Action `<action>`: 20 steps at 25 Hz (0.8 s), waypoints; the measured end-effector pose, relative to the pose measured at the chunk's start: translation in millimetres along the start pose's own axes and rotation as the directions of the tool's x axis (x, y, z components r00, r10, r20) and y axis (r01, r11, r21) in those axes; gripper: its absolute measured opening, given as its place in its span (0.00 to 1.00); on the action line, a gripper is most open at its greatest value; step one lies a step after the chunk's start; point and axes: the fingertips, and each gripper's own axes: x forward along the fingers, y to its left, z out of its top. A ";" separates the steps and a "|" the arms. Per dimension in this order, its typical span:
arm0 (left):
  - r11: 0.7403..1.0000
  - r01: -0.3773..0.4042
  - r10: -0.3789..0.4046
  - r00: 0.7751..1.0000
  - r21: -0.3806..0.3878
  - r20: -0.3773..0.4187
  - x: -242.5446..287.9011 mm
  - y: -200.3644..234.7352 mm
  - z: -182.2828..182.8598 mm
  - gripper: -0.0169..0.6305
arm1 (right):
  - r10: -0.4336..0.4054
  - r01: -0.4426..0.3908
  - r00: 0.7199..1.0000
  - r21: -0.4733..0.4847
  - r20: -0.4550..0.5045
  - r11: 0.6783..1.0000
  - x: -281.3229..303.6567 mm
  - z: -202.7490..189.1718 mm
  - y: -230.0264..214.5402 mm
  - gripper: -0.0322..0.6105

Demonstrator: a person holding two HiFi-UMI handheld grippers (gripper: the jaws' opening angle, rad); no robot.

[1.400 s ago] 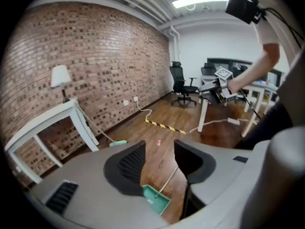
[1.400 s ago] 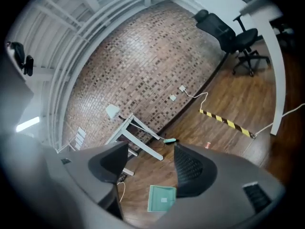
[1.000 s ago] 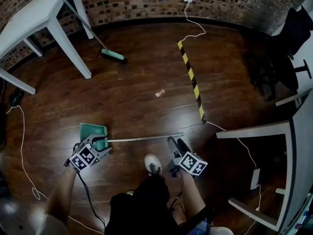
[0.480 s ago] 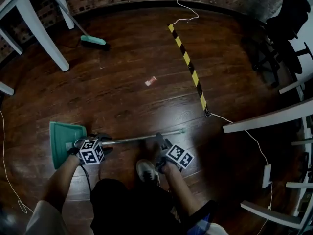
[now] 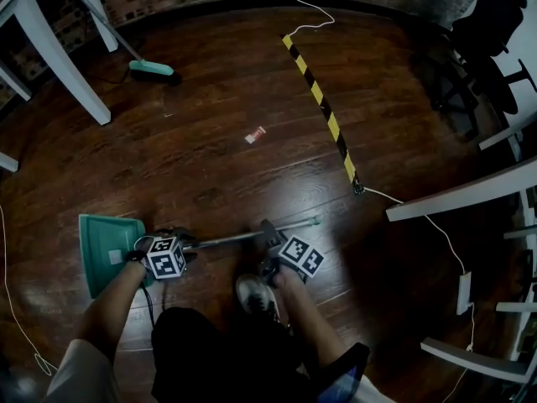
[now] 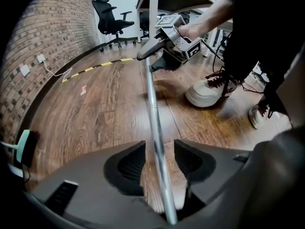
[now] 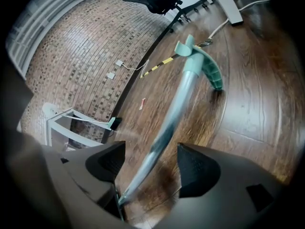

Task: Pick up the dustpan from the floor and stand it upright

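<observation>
The dustpan lies flat on the wooden floor: its green pan (image 5: 105, 246) is at the left, and its long metal handle (image 5: 243, 237) runs right to a green grip end (image 5: 315, 221). My left gripper (image 5: 189, 243) straddles the handle close to the pan. In the left gripper view the handle (image 6: 151, 104) passes between the jaws with a gap on each side, so the left gripper (image 6: 159, 149) is open. My right gripper (image 5: 267, 229) sits over the handle further right, open, with the handle (image 7: 178, 104) running between its wide-apart jaws (image 7: 151, 159) toward the grip end (image 7: 205, 66).
A green-headed broom (image 5: 151, 68) leans by a white table leg (image 5: 59, 53) at the back left. A yellow-black strip (image 5: 323, 107) crosses the floor and a small scrap (image 5: 255, 134) lies nearby. The person's shoe (image 5: 254, 295) is just below the handle. White desks (image 5: 461, 196) and chairs (image 5: 495, 23) stand at the right.
The view has dropped toward the floor. My left gripper has gone from the pan's edge onto the handle, and my right gripper has come down over the handle. The dustpan still lies flat.
</observation>
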 end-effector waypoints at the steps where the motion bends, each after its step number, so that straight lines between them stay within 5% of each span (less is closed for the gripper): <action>1: 1.000 0.010 -0.010 1.000 0.001 -0.002 0.3 -0.7 -0.1 0.34 | 0.015 -0.015 1.000 0.002 -0.005 1.000 0.8 -1.4 3.5 0.59; 2: 1.000 0.017 -0.017 1.000 0.002 -0.004 0.5 -1.4 -0.8 0.34 | 0.034 -0.034 0.999 0.008 -0.008 0.999 1.3 -2.3 7.5 0.59; 3: 1.000 0.019 -0.019 1.000 0.003 -0.006 0.5 -1.1 -1.9 0.34 | 0.050 -0.050 0.999 0.015 -0.007 0.999 1.5 -2.4 10.4 0.49; 5: 1.000 0.020 -0.020 1.000 -0.010 0.000 -0.8 2.3 -3.1 0.18 | 0.057 -0.057 0.998 0.029 0.000 0.998 0.8 -0.3 9.5 0.24; 12: 0.999 -0.004 0.004 1.000 -0.032 0.017 -4.0 4.6 -1.1 0.18 | 0.116 -0.117 0.993 0.070 0.024 0.991 -2.8 3.8 12.6 0.21; 20: 0.990 -0.116 0.122 0.989 -0.077 0.080 -31.6 22.3 14.5 0.17 | 0.228 -0.225 0.970 -0.047 0.089 0.973 -21.4 34.8 71.5 0.18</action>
